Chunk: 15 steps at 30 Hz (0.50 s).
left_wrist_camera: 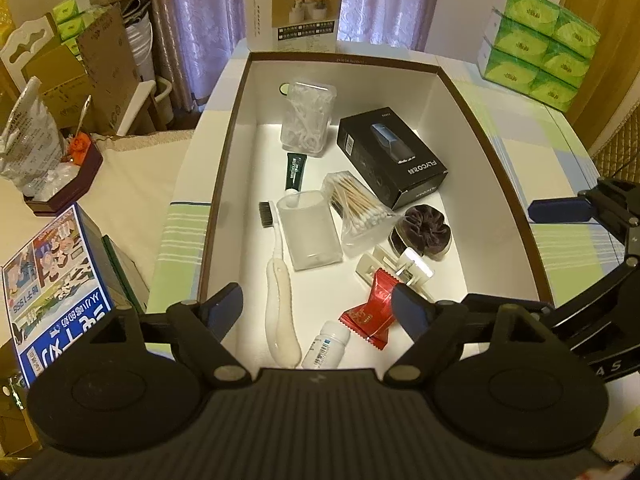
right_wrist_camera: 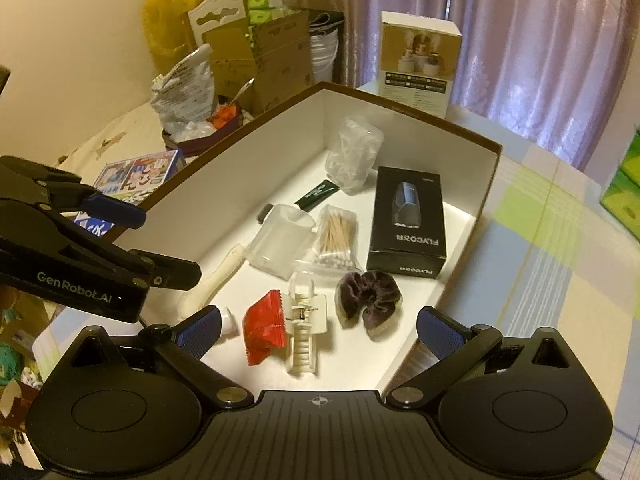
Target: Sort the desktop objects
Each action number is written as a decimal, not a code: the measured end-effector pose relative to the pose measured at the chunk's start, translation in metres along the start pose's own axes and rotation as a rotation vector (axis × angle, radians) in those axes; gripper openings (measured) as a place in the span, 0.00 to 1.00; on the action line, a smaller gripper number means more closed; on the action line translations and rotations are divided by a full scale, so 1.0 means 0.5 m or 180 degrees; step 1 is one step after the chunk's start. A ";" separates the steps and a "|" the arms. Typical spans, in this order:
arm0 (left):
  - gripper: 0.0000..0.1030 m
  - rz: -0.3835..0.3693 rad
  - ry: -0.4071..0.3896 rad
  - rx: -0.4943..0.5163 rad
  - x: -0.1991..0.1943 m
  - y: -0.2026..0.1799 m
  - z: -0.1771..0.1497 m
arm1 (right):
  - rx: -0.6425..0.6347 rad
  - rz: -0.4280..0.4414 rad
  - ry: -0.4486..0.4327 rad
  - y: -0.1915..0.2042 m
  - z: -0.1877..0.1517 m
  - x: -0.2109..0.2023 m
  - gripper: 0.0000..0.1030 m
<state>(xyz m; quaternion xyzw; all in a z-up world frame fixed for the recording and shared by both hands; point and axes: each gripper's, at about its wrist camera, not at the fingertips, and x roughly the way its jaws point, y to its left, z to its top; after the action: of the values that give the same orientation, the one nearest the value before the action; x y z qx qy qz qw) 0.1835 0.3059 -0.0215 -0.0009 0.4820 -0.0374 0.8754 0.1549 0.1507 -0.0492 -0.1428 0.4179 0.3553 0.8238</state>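
Showing both grippers hovering with jaws spread and holding nothing: left gripper (left_wrist_camera: 318,310), right gripper (right_wrist_camera: 318,330). Toothbrush (left_wrist_camera: 280,304), cotton swabs (left_wrist_camera: 358,208), shaver box (left_wrist_camera: 394,156) and hair claw (right_wrist_camera: 302,328) lie loose inside the open box (left_wrist_camera: 224,168) on the table (right_wrist_camera: 540,240); gathered, though grouping looks unsettled.

The black box (right_wrist_camera: 408,224) at about two o'clock in the big tray says "FLYCO". The left gripper (right_wrist_camera: 92,276), at nine o'clock in the right wrist view, says "GenRobot.AI".

Purple curtains (left_wrist_camera: 200,20), checked tablecloth (left_wrist_camera: 532,152)
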 end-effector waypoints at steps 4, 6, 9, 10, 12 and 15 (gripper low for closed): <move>0.79 0.0075 -0.0061 -0.0001 -0.013 -0.008 -0.006 | 0.0087 -0.0021 -0.0024 -0.003 -0.008 -0.015 0.98; 0.85 0.0117 -0.0102 -0.0004 -0.023 -0.013 -0.011 | 0.0101 -0.0051 -0.0035 -0.003 -0.013 -0.023 0.98; 0.85 0.0180 -0.0160 -0.0009 -0.038 -0.022 -0.020 | 0.0123 -0.0080 -0.0054 -0.003 -0.022 -0.036 0.98; 0.85 0.0207 -0.0181 -0.0013 -0.043 -0.025 -0.023 | 0.0137 -0.0083 -0.0067 -0.003 -0.026 -0.040 0.98; 0.87 0.0262 -0.0231 -0.0026 -0.055 -0.032 -0.029 | 0.0176 -0.0080 -0.0099 -0.004 -0.034 -0.050 0.98; 0.91 0.0307 -0.0305 -0.0072 -0.072 -0.040 -0.039 | 0.0216 -0.0093 -0.0149 -0.006 -0.045 -0.067 0.98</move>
<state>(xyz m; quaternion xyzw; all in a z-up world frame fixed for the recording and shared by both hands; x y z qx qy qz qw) 0.1463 0.2891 -0.0008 0.0105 0.4395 0.0103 0.8981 0.1304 0.1210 -0.0365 -0.1126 0.4081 0.3321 0.8429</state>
